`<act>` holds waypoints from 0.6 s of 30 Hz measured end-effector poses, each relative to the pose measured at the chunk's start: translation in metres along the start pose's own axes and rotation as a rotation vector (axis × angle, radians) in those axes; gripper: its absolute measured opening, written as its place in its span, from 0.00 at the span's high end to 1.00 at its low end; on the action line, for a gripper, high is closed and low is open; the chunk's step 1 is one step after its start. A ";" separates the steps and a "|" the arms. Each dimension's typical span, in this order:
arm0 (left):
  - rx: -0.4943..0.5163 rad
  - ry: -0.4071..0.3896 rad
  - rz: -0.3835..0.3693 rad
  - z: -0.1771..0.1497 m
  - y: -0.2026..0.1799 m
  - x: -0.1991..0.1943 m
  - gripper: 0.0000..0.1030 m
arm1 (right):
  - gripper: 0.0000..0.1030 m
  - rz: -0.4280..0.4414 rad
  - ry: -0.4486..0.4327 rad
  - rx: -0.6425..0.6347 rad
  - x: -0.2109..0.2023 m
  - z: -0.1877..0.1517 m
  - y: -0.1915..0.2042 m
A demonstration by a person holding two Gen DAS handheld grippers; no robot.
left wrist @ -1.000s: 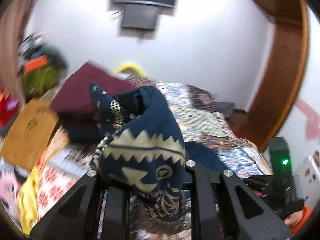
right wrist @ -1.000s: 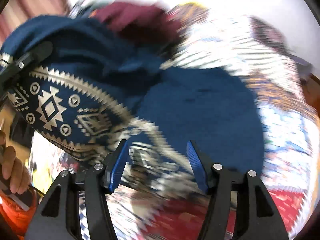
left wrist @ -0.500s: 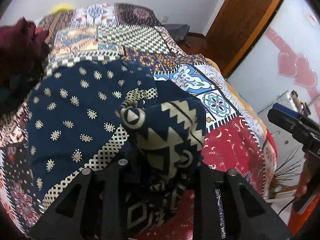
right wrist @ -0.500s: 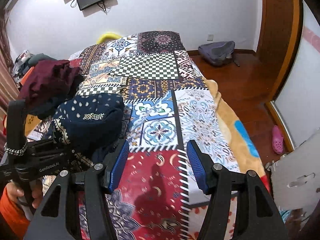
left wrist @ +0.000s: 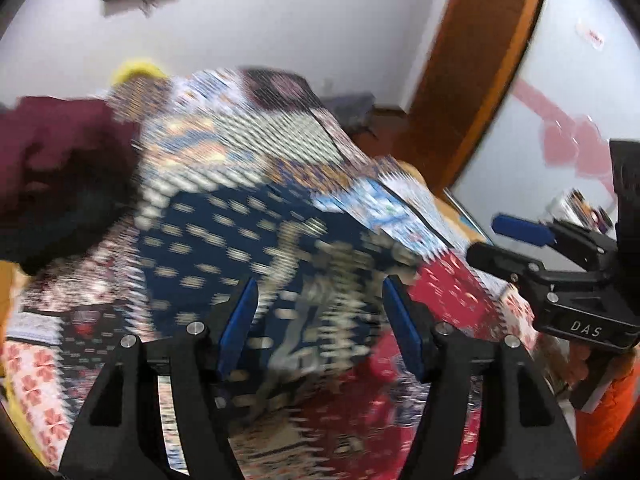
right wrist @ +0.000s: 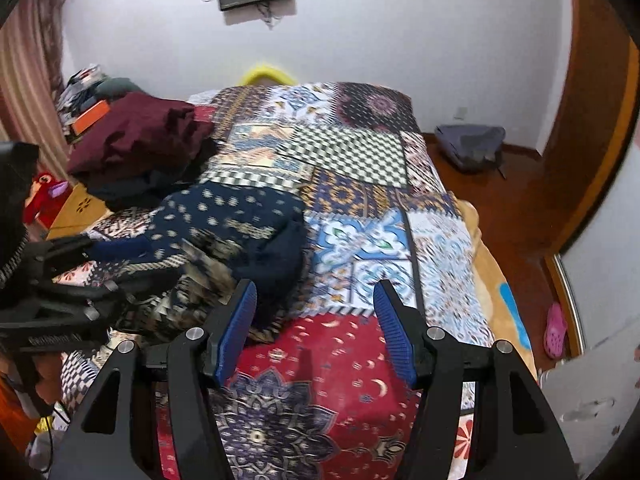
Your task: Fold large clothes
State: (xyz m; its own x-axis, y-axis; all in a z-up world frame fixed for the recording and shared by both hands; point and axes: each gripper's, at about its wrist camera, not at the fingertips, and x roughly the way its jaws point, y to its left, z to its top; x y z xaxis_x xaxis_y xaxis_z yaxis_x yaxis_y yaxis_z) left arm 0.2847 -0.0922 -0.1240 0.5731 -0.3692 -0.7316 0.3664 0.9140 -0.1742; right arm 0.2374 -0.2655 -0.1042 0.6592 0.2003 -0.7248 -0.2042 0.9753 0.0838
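The left gripper (left wrist: 320,322) stands with its blue-padded jaws apart and nothing pressed between them; they have just been opening, and the navy-blue knitted garment with cream dots and zigzag bands (left wrist: 256,240) lies beyond the pads on the bed, not in them. Likely reason: the fold has been laid down and the cloth let go. The right gripper (right wrist: 314,326) also stands open and empty over the red patch of the multicoloured patchwork bedspread (right wrist: 360,152), clear of the garment, probably so as not to disturb the fold. In the right wrist view the garment (right wrist: 240,224) sits as a rumpled bundle on the left half of the bed, just in front of a heap of maroon and dark clothes (right wrist: 140,136). Half a second earlier the left jaws were close around a fold of this garment; now the pads are bare. The left wrist view is heavily blurred.
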 end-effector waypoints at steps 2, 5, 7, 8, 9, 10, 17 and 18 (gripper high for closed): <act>-0.023 -0.043 0.058 -0.005 0.019 -0.016 0.36 | 0.45 0.014 0.006 -0.015 0.002 0.003 0.010; -0.013 -0.038 0.153 -0.013 0.037 -0.021 0.35 | 0.44 0.058 0.029 -0.039 0.009 0.008 0.026; -0.023 0.001 0.197 -0.022 0.051 -0.014 0.35 | 0.44 0.089 0.044 -0.053 0.017 0.011 0.038; -0.031 0.023 0.196 -0.027 0.056 -0.010 0.35 | 0.44 0.109 0.046 -0.060 0.020 0.012 0.043; -0.043 0.054 0.191 -0.033 0.063 -0.002 0.35 | 0.44 0.135 0.047 -0.066 0.024 0.013 0.048; -0.049 0.074 0.190 -0.038 0.065 0.004 0.35 | 0.44 0.148 0.050 -0.066 0.029 0.014 0.052; -0.086 0.088 0.219 -0.062 0.079 0.027 0.18 | 0.44 0.154 0.172 -0.072 0.084 0.007 0.051; -0.084 0.086 0.217 -0.062 0.080 0.028 0.18 | 0.44 0.155 0.200 -0.065 0.091 0.004 0.047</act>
State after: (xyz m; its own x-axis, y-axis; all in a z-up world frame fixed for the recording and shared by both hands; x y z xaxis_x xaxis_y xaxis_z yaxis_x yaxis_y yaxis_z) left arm 0.2842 -0.0189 -0.1994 0.5661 -0.1499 -0.8106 0.1768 0.9825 -0.0582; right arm 0.2908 -0.2014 -0.1638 0.4617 0.3182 -0.8280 -0.3421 0.9251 0.1648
